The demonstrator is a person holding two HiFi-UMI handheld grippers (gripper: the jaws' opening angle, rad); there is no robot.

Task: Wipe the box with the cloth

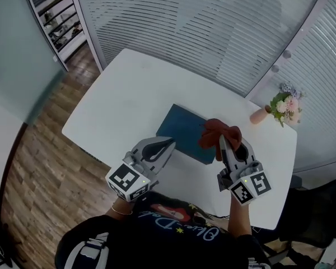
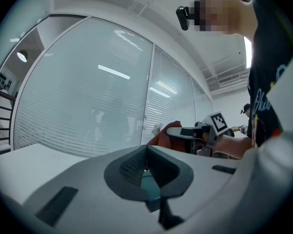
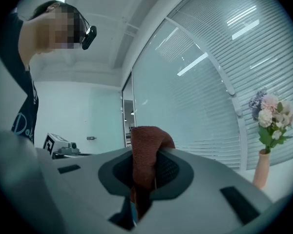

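My right tongs (image 1: 224, 143) are clamped on the rust-red cloth (image 1: 215, 130), which sits over the right corner of the teal box (image 1: 185, 128). My left tongs (image 1: 169, 142) pinch the box's near-left edge. The box lies flat on the white worktop (image 1: 129, 91).

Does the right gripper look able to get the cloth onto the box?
Likely yes: the right gripper holds the cloth right at the box's right corner, with nothing in the way.
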